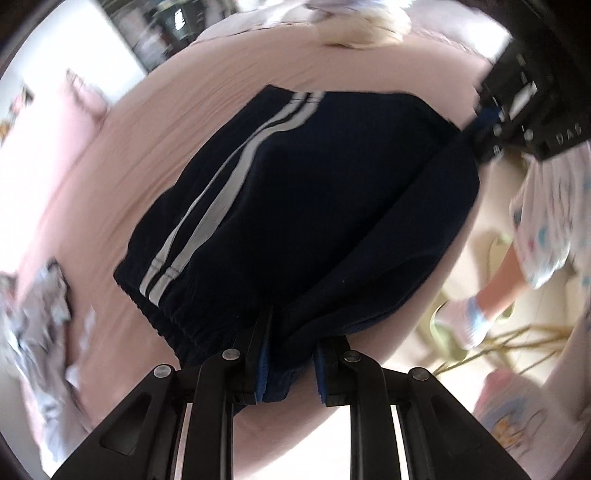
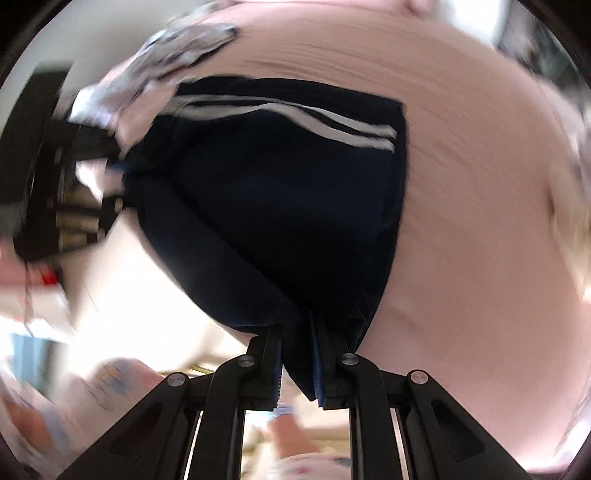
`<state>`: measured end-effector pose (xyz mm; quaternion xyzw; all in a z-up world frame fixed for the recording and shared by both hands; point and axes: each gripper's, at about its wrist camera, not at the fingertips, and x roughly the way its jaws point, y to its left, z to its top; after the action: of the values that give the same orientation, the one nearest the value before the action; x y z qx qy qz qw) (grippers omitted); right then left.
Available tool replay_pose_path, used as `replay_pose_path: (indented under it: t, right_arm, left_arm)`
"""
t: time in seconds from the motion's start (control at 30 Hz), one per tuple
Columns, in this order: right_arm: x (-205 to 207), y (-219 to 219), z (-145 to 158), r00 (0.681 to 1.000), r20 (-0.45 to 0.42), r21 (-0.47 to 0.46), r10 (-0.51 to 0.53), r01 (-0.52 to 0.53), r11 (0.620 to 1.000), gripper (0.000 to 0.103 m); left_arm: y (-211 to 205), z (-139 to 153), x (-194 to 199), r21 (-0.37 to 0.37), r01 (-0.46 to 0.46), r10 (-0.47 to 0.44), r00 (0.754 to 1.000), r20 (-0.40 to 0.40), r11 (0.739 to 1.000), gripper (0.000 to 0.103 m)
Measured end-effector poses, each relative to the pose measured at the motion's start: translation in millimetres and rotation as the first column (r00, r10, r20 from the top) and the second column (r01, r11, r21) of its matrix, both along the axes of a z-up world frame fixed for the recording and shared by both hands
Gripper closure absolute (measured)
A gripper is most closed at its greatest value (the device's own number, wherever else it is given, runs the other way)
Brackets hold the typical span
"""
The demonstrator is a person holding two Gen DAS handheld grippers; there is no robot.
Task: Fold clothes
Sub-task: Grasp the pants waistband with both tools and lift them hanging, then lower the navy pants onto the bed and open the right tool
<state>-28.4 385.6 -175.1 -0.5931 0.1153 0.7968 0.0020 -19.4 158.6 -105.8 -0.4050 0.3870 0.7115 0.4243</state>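
Observation:
Dark navy shorts [image 1: 317, 206] with two white side stripes lie on a pink bed sheet [image 1: 155, 122]. My left gripper [image 1: 290, 363] is shut on the near edge of the shorts by the elastic waistband. My right gripper [image 2: 297, 363] is shut on another corner of the same shorts [image 2: 280, 192]. The right gripper shows in the left wrist view [image 1: 517, 110] at the upper right, on the shorts' far corner. The left gripper shows in the right wrist view [image 2: 74, 184] at the left edge. Both views are motion-blurred.
A grey patterned garment [image 1: 37, 306] lies on the bed at the left, also in the right wrist view [image 2: 177, 44]. A pale bundle [image 1: 369, 29] sits at the far bed edge. The person's leg and sock [image 1: 472, 314] stand beside the bed on a light floor.

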Motion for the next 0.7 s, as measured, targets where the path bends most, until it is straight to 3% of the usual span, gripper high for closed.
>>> replay_pose_path:
  t: [0.1,0.33,0.47,0.7]
  right_arm:
    - [1.0,12.5,-2.3,0.993,0.031,-0.100,-0.111,0.114,0.988,0.090]
    - [9.7,18.9,-0.8,0.966,0.025,-0.153,-0.256,0.257,0.954,0.090]
    - [21.1,22.4,1.0,0.957,0.015,-0.175,-0.289,0.287,0.942,0.090]
    - [27.8,9.8,20.0,0.940,-0.038,-0.109,-0.340,0.334,0.936,0.090]
  left_arm:
    - [2.0,1.1,-6.3,0.015,-0.058,0.057,0.997,0.051,0.998,0.086]
    - [-2.7,2.4,-20.0,0.088,-0.230,0.212,0.961,0.178,0.969,0.085]
    - [2.3,2.7,-14.7,0.097,-0.289,0.272,0.949,0.157,0.952,0.085]
    - [-5.8,9.2,-11.8,0.113,-0.371,0.350,0.922,0.166,0.922,0.085]
